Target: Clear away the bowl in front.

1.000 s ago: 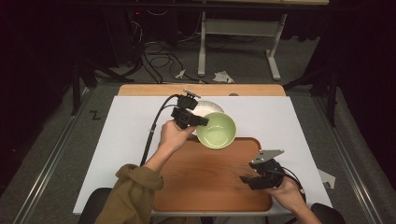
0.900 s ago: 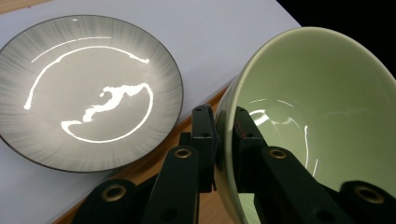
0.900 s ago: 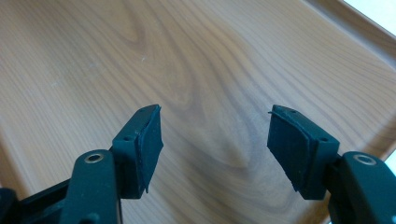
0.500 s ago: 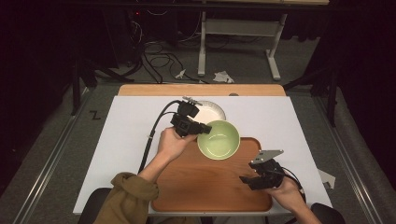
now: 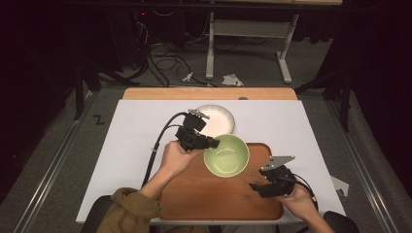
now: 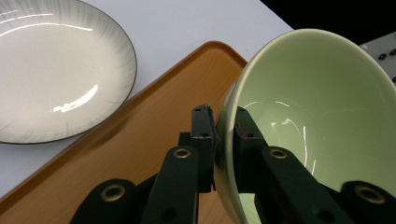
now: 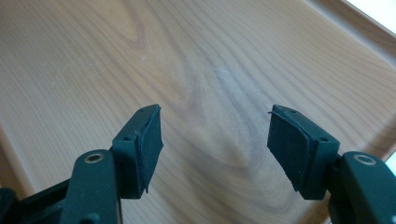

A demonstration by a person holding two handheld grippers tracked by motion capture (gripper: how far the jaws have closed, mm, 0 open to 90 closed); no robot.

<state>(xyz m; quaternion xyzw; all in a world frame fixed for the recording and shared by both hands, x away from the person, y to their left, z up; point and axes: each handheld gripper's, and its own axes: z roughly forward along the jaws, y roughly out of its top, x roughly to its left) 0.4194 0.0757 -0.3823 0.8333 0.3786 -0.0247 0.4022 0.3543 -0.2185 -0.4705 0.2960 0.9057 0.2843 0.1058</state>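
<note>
A dim room: grey floor (image 5: 58,160), tangled cables (image 5: 160,53), and a white table frame (image 5: 243,34) behind.

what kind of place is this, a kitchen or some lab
Probably a lab or recording room, not a kitchen: cables lie tangled on the grey floor behind the table, beside a bare desk frame, amid dark surroundings.

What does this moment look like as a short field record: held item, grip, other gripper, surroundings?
held item: green bowl, tilted, over the far part of the wooden tray
grip: left gripper shut on the bowl's rim, one jaw inside, one outside
other gripper: right gripper open, nothing between its jaws, over the tray's near right part
surroundings: white plate on the white table beyond the tray
</note>
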